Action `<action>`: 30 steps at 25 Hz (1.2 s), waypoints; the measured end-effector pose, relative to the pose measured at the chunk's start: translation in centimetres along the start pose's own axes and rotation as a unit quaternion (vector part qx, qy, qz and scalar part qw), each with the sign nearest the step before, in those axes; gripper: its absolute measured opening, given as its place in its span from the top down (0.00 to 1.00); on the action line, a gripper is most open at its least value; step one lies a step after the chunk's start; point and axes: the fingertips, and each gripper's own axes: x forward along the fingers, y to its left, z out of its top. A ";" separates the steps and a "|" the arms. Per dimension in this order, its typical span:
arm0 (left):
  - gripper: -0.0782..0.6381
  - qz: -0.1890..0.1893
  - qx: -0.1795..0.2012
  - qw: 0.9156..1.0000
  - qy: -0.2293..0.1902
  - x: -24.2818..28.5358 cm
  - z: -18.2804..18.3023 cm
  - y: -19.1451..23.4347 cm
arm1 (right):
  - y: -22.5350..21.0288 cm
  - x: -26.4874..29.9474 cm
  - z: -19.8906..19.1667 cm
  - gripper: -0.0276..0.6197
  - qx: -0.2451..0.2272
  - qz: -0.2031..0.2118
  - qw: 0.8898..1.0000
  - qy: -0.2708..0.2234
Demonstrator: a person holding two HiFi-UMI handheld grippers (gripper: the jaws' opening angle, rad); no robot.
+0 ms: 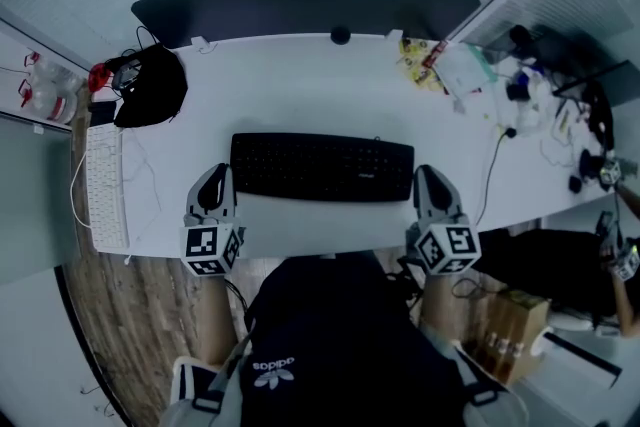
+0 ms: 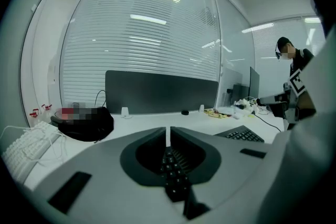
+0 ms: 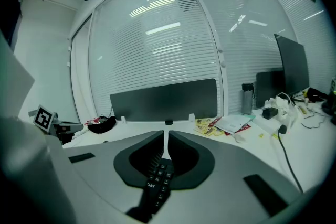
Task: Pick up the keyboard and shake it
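Observation:
A black keyboard lies flat on the white desk, straight in front of me. My left gripper sits at the keyboard's left end, jaws shut with nothing between them. My right gripper sits at the right end, also shut and empty. In the left gripper view the left gripper shows closed jaws, with keyboard keys visible below them. The right gripper view shows the right gripper the same way, with keys under the closed jaws. Whether either gripper touches the keyboard cannot be told.
A black bag and a white keyboard lie at the desk's left. A dark divider panel stands along the back. Papers, a cable and cluttered gear fill the right side. A person stands far right.

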 end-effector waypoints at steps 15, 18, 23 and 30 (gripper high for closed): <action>0.63 -0.020 -0.070 0.989 0.129 4.6 -8.3 1.5 | -2.8 5.1 -4.1 0.70 0.007 0.016 0.995 0.096; 0.61 -0.027 -0.092 0.982 0.160 5.6 -10.1 1.8 | -3.3 6.5 -5.4 0.69 0.019 0.022 0.993 0.117; 0.60 -0.038 -0.130 0.972 0.194 6.6 -12.3 1.9 | -4.2 8.3 -8.4 0.65 0.031 0.028 0.986 0.160; 0.58 -0.044 -0.149 0.967 0.204 6.5 -12.8 2.1 | -5.7 9.0 -10.5 0.58 0.052 0.010 0.978 0.200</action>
